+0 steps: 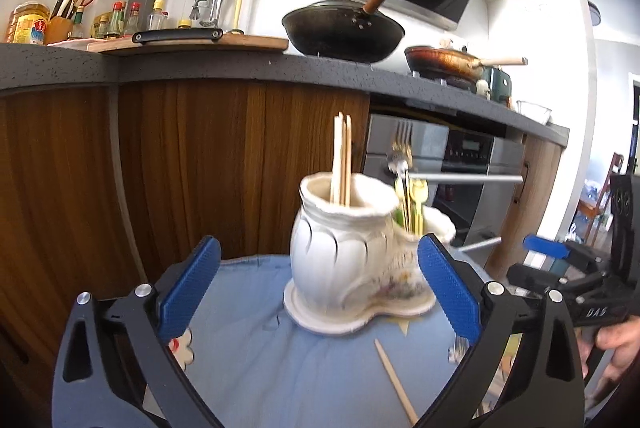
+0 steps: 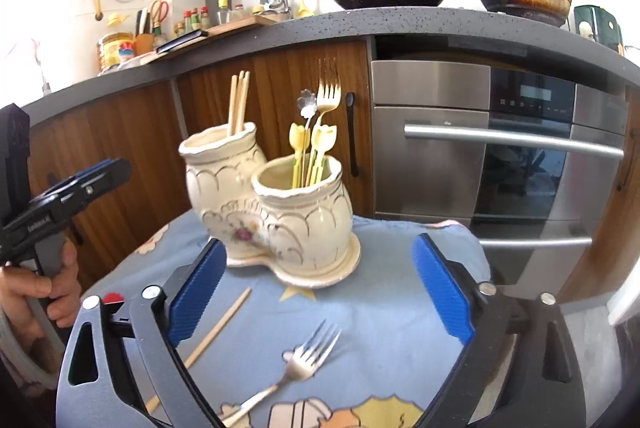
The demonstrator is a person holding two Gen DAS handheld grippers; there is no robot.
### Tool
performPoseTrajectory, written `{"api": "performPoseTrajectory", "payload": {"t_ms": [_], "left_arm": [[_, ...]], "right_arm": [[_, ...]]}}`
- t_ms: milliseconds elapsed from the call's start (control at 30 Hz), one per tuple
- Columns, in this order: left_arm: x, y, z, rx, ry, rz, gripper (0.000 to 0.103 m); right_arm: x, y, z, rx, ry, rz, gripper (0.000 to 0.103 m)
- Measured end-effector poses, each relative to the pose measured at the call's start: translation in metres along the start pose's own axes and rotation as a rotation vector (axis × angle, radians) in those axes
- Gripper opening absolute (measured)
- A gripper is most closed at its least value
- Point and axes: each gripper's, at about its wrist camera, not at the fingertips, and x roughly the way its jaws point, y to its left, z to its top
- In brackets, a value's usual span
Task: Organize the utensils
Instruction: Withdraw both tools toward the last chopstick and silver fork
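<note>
A cream double-pot ceramic holder (image 2: 276, 212) stands on a blue cloth (image 2: 380, 308); it also shows in the left wrist view (image 1: 344, 260). One pot holds wooden chopsticks (image 2: 239, 102), the other a gold fork (image 2: 327, 96) and yellow-handled utensils (image 2: 316, 148). A silver fork (image 2: 296, 368) and a loose chopstick (image 2: 216, 328) lie on the cloth near my right gripper (image 2: 320, 292), which is open and empty. My left gripper (image 1: 316, 288) is open around the holder's near side, empty. The loose chopstick (image 1: 394, 384) lies between its fingers.
Wooden cabinet doors (image 2: 120, 148) and a steel oven (image 2: 500, 148) stand behind the cloth-covered surface. The dark countertop (image 1: 200, 68) above carries a black wok (image 1: 344, 28), a pan (image 1: 444, 62), a cutting board and bottles. The other hand-held gripper (image 2: 60, 196) shows at the left.
</note>
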Motion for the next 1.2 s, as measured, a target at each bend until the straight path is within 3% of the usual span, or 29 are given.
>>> {"api": "performPoseTrajectory", "payload": {"t_ms": [300, 433, 567, 833, 1033, 1200], "left_arm": [[-0.006, -0.010, -0.033, 0.011, 0.104, -0.005, 0.097], [0.006, -0.021, -0.054, 0.029, 0.267, -0.017, 0.097], [0.014, -0.037, -0.070, 0.094, 0.350, -0.019, 0.097], [0.030, -0.059, -0.083, 0.162, 0.465, -0.047, 0.073], [0.044, -0.071, -0.093, 0.209, 0.545, -0.081, 0.033], [0.049, -0.073, -0.099, 0.237, 0.568, -0.098, 0.018]], "right_arm": [[-0.010, 0.008, -0.033, 0.010, 0.053, 0.010, 0.098], [-0.008, 0.012, -0.047, 0.024, 0.126, 0.012, 0.098], [-0.008, 0.017, -0.058, 0.007, 0.187, -0.015, 0.098], [-0.006, 0.014, -0.074, 0.000, 0.274, -0.058, 0.098], [-0.006, 0.010, -0.077, 0.017, 0.305, -0.053, 0.098], [0.000, 0.018, -0.075, 0.000, 0.337, -0.032, 0.098]]}}
